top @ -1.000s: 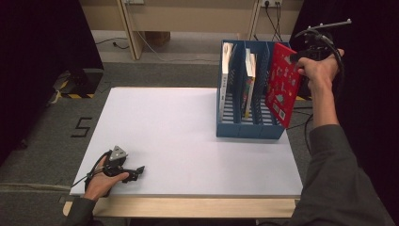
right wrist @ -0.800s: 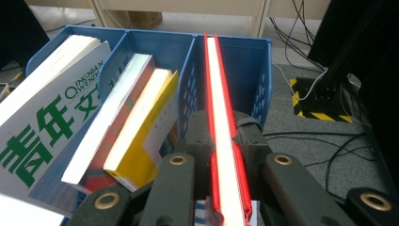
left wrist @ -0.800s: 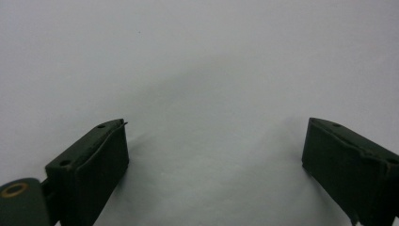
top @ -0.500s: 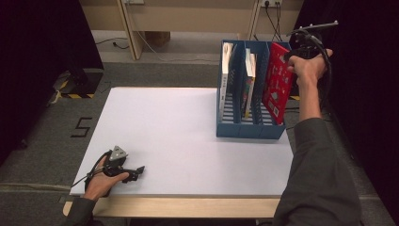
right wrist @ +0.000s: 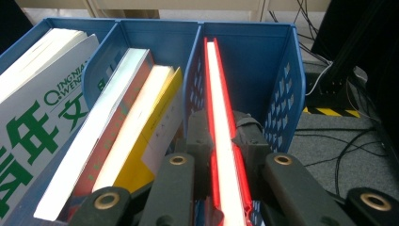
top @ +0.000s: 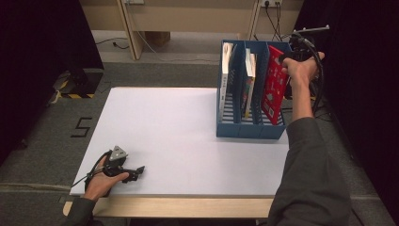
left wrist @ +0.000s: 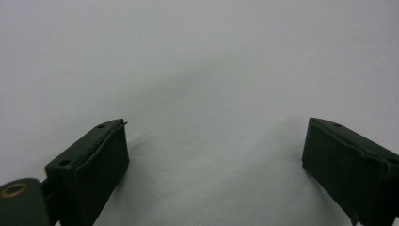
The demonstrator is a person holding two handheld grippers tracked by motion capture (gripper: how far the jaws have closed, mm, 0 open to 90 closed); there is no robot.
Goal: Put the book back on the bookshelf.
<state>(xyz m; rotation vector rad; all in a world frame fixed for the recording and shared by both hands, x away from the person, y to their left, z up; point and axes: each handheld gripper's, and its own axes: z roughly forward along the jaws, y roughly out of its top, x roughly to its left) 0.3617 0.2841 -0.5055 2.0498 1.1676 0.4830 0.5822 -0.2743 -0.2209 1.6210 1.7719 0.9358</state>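
high: right claw (top: 288, 60) clamps red book (top: 273, 89) in rightmost slot of blue file rack (top: 249, 128), 2 o'clock on surface (top: 188, 127) | left claw view: left claw (left wrist: 214, 155) open, empty, on surface | right claw view: red book (right wrist: 221, 141) pinched between jaws

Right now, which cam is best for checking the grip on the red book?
Right gripper view: the red book stands edge-on between the right gripper, jaws clamped on both covers, in the blue rack's right slot. High view shows its red cover, hand hiding the jaws. Left gripper view faces bare table.
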